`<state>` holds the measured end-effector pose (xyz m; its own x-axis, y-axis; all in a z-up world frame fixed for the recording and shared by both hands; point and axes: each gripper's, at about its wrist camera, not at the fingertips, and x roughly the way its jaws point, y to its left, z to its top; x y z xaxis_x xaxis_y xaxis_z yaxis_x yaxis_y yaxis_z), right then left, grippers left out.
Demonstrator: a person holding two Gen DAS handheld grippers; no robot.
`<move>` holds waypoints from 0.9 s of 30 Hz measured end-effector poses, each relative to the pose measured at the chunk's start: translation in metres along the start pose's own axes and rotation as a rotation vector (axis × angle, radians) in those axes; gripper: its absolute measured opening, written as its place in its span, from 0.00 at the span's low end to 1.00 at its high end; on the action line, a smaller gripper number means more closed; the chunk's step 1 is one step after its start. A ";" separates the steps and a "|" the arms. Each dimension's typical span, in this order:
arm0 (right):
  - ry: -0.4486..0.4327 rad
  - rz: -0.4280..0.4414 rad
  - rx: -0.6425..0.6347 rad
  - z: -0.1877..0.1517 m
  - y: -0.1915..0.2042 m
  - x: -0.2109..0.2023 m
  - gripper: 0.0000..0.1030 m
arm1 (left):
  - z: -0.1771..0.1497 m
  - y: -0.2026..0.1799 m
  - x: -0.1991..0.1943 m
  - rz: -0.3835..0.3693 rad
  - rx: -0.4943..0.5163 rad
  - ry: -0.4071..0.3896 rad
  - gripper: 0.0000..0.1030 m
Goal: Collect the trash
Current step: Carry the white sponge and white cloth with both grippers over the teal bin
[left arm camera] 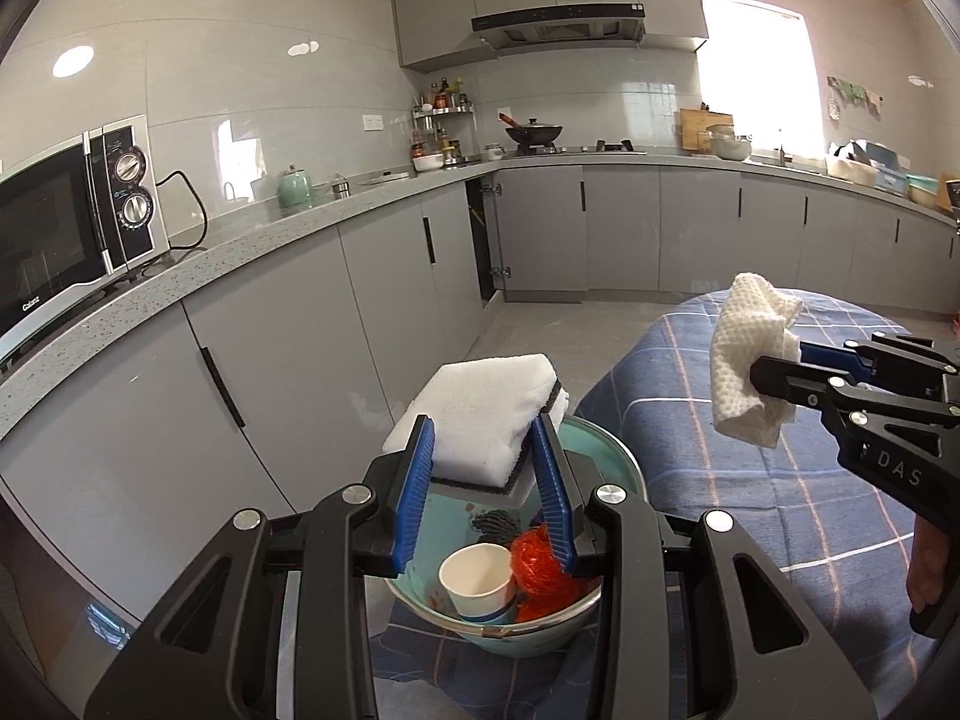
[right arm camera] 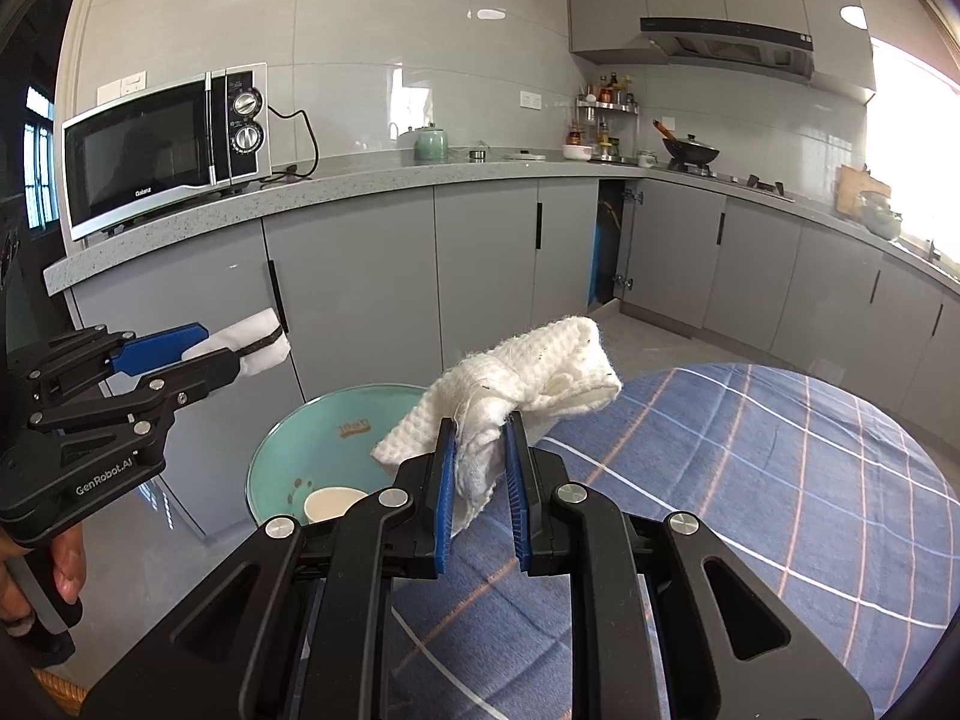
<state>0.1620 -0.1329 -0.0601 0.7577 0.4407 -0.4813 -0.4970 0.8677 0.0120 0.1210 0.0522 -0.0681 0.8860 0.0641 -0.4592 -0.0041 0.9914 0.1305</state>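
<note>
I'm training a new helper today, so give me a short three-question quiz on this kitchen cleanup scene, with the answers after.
1. True or false: the left gripper is shut on a white sponge.
2. What does the right gripper hold? A) a paper cup B) a white cloth C) an orange net
3. Name one thing lying in the teal basin.

Key
1. True; its pads clamp the sponge above the basin.
2. B, the white cloth, held up over the checked tablecloth.
3. The paper cup, or the orange net.

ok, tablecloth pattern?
Blue plaid with white and pale orange lines on the tablecloth; clearest in the right wrist view.
</note>
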 end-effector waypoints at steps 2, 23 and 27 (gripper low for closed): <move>-0.005 0.004 -0.007 0.002 0.001 0.001 0.16 | -0.001 0.002 0.000 0.005 -0.003 -0.001 0.33; 0.002 0.037 -0.049 0.013 0.015 0.029 0.16 | 0.004 0.033 0.001 0.091 -0.043 -0.017 0.33; 0.006 0.043 -0.061 0.016 0.017 0.035 0.16 | 0.002 0.035 0.004 0.095 -0.048 -0.010 0.33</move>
<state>0.1864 -0.0989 -0.0631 0.7326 0.4755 -0.4871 -0.5539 0.8323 -0.0206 0.1253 0.0866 -0.0630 0.8851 0.1570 -0.4381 -0.1100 0.9853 0.1308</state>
